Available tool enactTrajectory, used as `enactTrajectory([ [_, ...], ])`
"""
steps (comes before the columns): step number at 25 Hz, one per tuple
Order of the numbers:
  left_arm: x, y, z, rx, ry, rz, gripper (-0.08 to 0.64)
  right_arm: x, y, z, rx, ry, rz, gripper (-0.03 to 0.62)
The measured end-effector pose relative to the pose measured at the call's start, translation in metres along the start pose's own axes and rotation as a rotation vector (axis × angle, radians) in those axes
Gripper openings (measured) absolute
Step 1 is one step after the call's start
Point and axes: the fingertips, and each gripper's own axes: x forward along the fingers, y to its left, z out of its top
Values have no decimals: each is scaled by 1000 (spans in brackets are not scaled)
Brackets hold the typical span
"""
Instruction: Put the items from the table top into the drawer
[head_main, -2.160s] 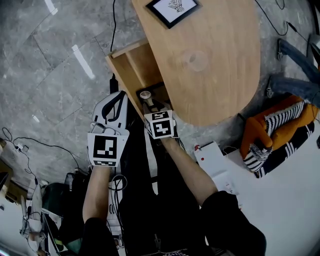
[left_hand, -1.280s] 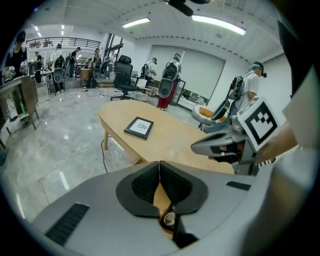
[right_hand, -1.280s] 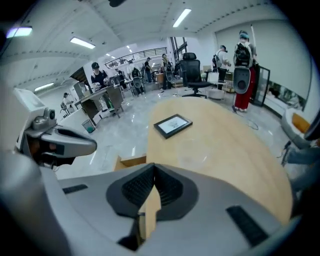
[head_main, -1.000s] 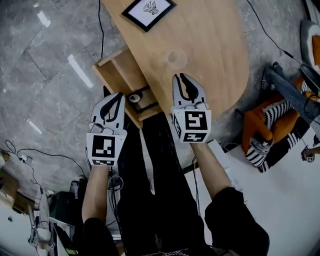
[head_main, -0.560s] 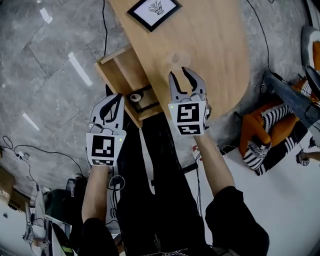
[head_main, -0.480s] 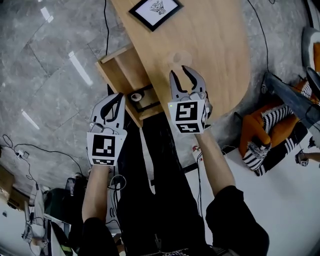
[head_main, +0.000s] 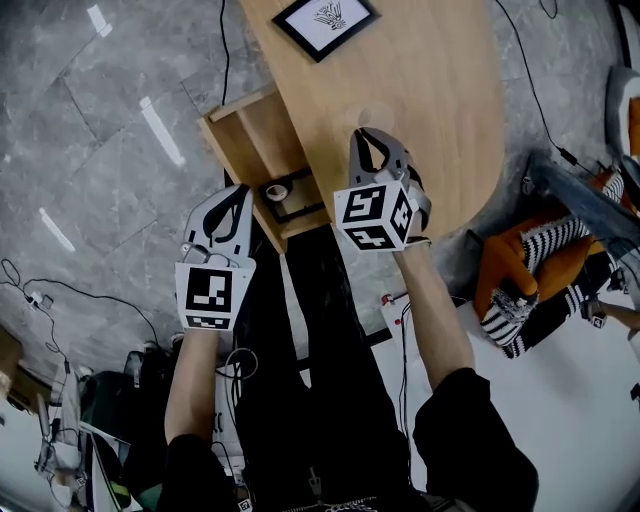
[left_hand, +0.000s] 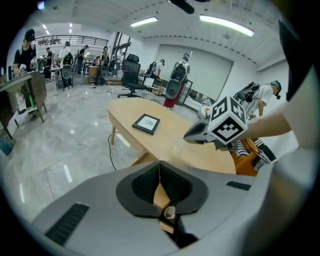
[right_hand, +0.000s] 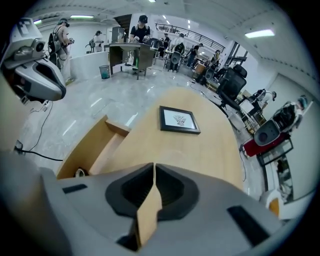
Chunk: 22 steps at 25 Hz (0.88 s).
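Observation:
A black picture frame lies on the far part of the oval wooden table. The drawer stands pulled out at the table's left side, with a tape roll inside it. My right gripper hangs over the tabletop. Its jaws are closing and meet at the tips with nothing between them. A faint clear round thing shows just beyond those tips. My left gripper is shut and empty, beside the drawer's near end.
An orange and striped heap lies on the floor to the right of the table, with a white box nearer me. Cables run over the grey floor at left. People, desks and an office chair stand far behind.
My right gripper left the drawer, where the tape roll now lies, and came over the tabletop. There it opened, rolled, and closed again. The left gripper stayed put.

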Motion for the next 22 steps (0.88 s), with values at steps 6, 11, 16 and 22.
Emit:
enactTrajectory([
  [6, -1, 4, -1, -8, -4, 11, 15, -7, 11, 12, -27, -46, -5, 21],
  [11, -4, 9, -2, -17, -10, 21, 14, -12, 27, 24, -45, -77, 17, 21],
  [16, -11, 17, -7, -34, -13, 43, 14, -18, 48, 39, -71, -109, 55, 21],
  [22, -21, 26, -15, -57, -13, 65, 14, -24, 79, 57, -119, -140, 103, 21],
])
